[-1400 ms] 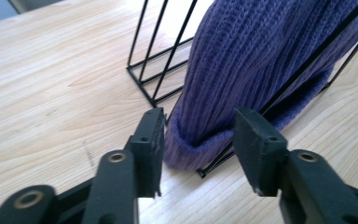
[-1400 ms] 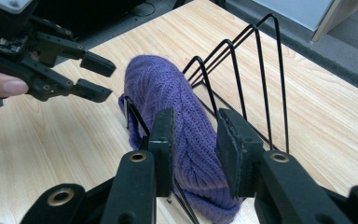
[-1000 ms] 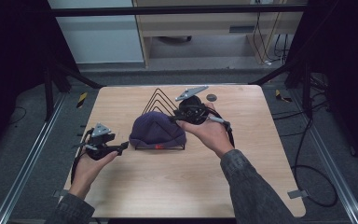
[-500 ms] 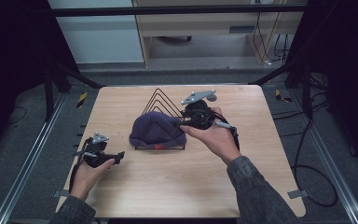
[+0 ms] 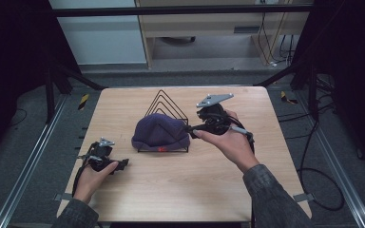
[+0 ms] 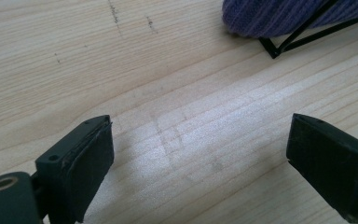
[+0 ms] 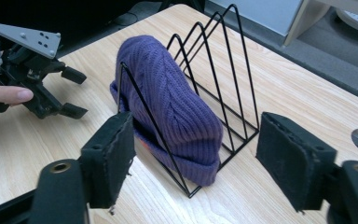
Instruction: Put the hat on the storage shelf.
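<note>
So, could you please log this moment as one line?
hat: in wire rack | left claw: open, empty | right claw: just opening, clear of hat

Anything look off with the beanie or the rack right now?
Nothing damaged. The purple beanie sits wedged in the black wire rack, its cuff bulging out past the front wire. Both the left gripper and right gripper are open, clear of it.

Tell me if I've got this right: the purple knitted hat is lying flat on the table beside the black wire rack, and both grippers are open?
Not quite. The purple knitted hat isn't flat beside the black wire rack; it sits in the rack, wedged between its triangular wire dividers, as the right gripper view shows. The rest holds: the left gripper and right gripper are both open.
</note>
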A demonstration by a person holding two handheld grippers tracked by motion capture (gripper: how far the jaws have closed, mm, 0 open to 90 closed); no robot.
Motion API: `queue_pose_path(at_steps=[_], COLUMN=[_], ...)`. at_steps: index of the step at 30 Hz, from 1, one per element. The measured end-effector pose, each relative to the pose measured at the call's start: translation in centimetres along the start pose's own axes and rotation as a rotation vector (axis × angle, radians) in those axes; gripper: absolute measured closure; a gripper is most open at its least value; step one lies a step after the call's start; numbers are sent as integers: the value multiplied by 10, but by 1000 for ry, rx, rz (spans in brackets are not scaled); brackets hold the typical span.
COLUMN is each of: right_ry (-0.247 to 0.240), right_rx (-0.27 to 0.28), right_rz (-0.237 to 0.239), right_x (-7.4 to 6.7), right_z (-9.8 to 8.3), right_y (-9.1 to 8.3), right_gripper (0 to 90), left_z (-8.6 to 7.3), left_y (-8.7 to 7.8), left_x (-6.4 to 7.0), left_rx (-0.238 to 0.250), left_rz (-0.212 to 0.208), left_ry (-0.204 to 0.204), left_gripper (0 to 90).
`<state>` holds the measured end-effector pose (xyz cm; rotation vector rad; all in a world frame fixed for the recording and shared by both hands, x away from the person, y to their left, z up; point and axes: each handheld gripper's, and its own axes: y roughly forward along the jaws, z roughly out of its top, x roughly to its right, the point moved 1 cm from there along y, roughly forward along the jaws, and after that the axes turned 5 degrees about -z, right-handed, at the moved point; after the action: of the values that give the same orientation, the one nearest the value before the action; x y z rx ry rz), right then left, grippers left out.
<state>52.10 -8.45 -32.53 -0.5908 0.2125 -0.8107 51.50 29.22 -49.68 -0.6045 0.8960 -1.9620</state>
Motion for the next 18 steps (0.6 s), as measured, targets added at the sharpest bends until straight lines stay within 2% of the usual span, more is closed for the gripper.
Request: queue_pose_path(at_steps=[5, 10, 18], right_ry=[-2, 21, 57], right_rx=[18, 29, 22], right_rz=[-18, -38, -71], right_x=[2, 8, 19], right_z=[-2, -10, -41], right_y=[-8, -19, -34], right_gripper=[213, 164, 124], left_z=[-2, -3, -5], left_y=[3, 4, 5], left_x=[1, 1, 2], left_rx=[-20, -27, -19], left_rz=[2, 0, -2], left_ry=[8, 15, 25], left_gripper=[60, 48, 29])
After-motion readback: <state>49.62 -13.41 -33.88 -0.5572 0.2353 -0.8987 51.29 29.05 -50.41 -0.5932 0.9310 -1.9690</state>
